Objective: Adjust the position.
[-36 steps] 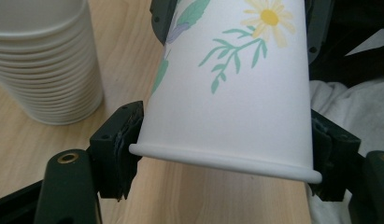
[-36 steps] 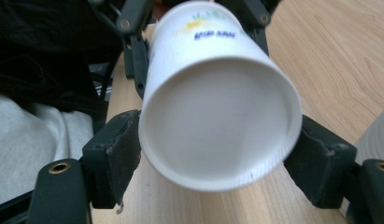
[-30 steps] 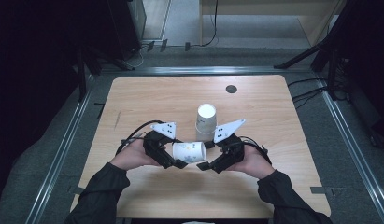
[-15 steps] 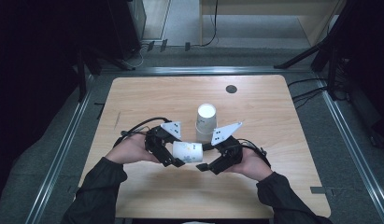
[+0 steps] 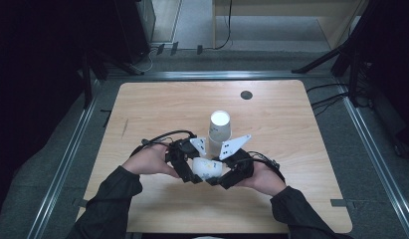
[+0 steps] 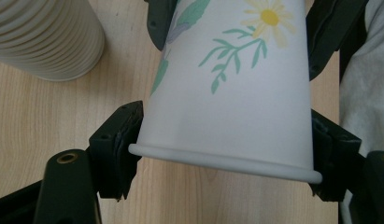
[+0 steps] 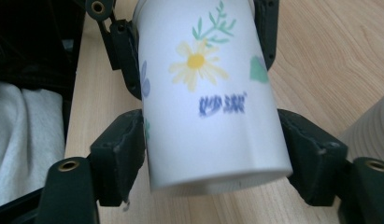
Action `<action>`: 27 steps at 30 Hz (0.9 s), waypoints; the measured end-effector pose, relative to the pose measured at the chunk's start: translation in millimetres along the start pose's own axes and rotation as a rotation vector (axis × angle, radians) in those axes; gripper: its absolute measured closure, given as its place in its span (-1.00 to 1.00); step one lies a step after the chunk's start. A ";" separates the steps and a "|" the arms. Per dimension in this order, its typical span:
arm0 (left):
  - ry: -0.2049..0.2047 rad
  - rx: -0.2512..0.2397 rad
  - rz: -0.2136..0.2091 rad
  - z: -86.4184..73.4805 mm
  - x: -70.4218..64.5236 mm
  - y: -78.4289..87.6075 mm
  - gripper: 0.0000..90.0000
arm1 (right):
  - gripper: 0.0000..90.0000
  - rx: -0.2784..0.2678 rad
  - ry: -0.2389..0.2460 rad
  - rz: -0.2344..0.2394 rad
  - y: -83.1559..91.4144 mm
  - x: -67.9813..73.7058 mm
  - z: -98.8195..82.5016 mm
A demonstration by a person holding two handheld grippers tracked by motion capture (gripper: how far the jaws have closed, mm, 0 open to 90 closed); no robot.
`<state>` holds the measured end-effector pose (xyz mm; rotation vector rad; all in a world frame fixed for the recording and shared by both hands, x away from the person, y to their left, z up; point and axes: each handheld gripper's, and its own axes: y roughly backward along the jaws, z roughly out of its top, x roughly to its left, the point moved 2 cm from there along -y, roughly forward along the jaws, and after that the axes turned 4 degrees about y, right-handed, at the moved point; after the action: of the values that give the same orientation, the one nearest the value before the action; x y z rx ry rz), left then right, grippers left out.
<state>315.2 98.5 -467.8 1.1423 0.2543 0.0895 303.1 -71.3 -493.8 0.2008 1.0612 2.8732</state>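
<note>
High view shows a cup held sideways over the table between both grippers; left gripper clamps its rim end; right gripper, jaws just closing, pinches its base, likely a handover beside the stack.

Two hand-held grippers, left and right, with matt black bodies and blocky black jaws. Brass-ringed screw holes near each jaw base. Grey three-cornered plates on top, dotted with small dark marks. Black cables looping from the backs. Dark long sleeves reaching the wrists.
</note>
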 end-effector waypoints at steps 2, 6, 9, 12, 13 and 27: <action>-0.012 0.013 0.004 0.0 -0.3 -2.6 -0.47 | -0.29 0.008 0.006 -0.001 -1.6 0.3 0.0; -0.018 -0.001 0.007 -1.4 -1.1 -3.3 -0.56 | -0.26 0.025 0.020 0.005 -2.1 1.7 -0.6; -0.003 -0.012 0.015 -1.9 0.1 -1.7 -0.71 | -0.26 0.015 0.022 0.002 0.2 1.7 0.5; -0.009 -0.041 -0.001 -3.1 0.8 0.7 -0.71 | -0.26 0.002 0.028 -0.002 3.3 0.9 0.4; -0.004 -0.065 -0.012 -3.8 1.1 2.0 -0.71 | -0.26 -0.007 0.028 -0.004 4.9 0.3 0.3; 0.071 -0.226 -0.036 -22.7 4.1 10.5 -0.71 | -0.26 -0.088 0.005 0.012 23.9 -6.2 1.8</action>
<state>314.2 123.8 -467.8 0.9103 0.3191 0.1242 309.0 -88.9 -477.5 0.1958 0.9346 2.9247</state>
